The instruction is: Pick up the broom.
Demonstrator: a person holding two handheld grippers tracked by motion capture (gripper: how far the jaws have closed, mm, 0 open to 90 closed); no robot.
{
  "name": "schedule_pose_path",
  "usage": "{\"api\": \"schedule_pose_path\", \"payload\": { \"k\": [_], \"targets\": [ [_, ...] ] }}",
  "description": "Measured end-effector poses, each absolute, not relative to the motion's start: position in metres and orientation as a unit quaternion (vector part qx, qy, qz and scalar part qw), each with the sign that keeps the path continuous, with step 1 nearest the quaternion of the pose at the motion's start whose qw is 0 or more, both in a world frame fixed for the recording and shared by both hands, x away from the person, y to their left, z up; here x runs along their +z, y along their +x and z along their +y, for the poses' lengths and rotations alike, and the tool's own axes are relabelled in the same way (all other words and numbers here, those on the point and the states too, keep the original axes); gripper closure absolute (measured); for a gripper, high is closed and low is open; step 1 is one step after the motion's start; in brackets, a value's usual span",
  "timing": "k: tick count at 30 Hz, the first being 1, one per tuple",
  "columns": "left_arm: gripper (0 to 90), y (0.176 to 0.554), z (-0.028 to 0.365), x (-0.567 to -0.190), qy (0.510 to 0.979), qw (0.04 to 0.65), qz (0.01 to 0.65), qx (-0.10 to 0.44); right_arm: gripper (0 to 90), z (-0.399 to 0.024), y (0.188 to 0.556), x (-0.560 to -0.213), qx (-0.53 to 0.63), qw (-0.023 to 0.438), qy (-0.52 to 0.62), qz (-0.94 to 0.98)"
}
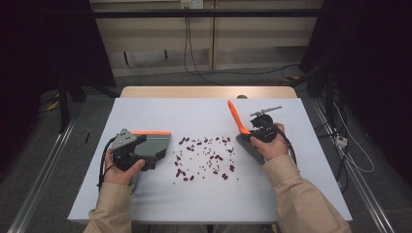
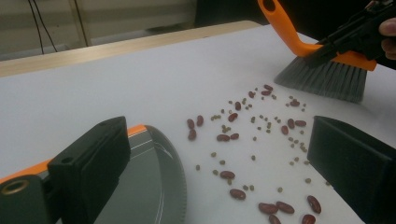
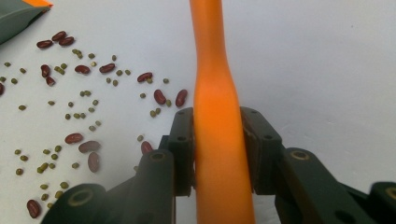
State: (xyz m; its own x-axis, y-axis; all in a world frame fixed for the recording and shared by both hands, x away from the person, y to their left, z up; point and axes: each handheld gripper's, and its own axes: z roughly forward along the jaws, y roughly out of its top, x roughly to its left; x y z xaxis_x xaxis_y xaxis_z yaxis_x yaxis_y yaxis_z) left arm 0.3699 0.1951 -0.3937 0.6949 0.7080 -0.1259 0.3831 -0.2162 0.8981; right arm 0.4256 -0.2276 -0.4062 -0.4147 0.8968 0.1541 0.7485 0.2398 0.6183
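Gripping orange brush (image 1: 236, 118) handle, right gripper (image 1: 263, 127) clamped, bristles on table (image 1: 145, 204) — left gripper (image 1: 130, 148), jaws spread, at dustpan (image 1: 156, 141); beans (image 1: 206, 158) scattered between.

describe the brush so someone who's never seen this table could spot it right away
Start at the white table and find the beans scattered in its middle. Just right of them, the right gripper is clamped on the brush. Its long bright orange handle slants up and away, with grey bristles on the table; the dustpan on the left is flat and grey with just an orange edge.
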Motion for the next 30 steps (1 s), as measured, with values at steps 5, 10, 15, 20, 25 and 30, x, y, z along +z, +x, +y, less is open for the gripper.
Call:
{"api": "schedule_pose_path", "payload": {
  "k": [5,10,15,20,25,30],
  "targets": [
    [5.8,0.369,0.197,-0.394,0.762,0.516,0.359,0.160,58.8,-0.234,0.417,-0.403,0.333,0.127,0.523,0.774],
    [5.8,0.369,0.200,-0.395,0.761,0.515,0.360,0.161,56.8,-0.238,0.407,-0.402,0.329,0.141,0.511,0.782],
    [5.7,0.368,0.205,-0.395,0.759,0.518,0.362,0.156,63.0,-0.242,0.397,-0.400,0.323,0.157,0.499,0.789],
    [5.8,0.371,0.216,-0.394,0.752,0.518,0.373,0.163,70.3,-0.241,0.400,-0.404,0.319,0.151,0.497,0.793],
    [5.7,0.370,0.215,-0.396,0.756,0.512,0.374,0.163,70.8,-0.237,0.401,-0.404,0.307,0.166,0.488,0.800],
    [5.9,0.366,0.215,-0.398,0.760,0.511,0.369,0.160,71.0,-0.240,0.397,-0.405,0.307,0.173,0.489,0.798]
  ]
}}
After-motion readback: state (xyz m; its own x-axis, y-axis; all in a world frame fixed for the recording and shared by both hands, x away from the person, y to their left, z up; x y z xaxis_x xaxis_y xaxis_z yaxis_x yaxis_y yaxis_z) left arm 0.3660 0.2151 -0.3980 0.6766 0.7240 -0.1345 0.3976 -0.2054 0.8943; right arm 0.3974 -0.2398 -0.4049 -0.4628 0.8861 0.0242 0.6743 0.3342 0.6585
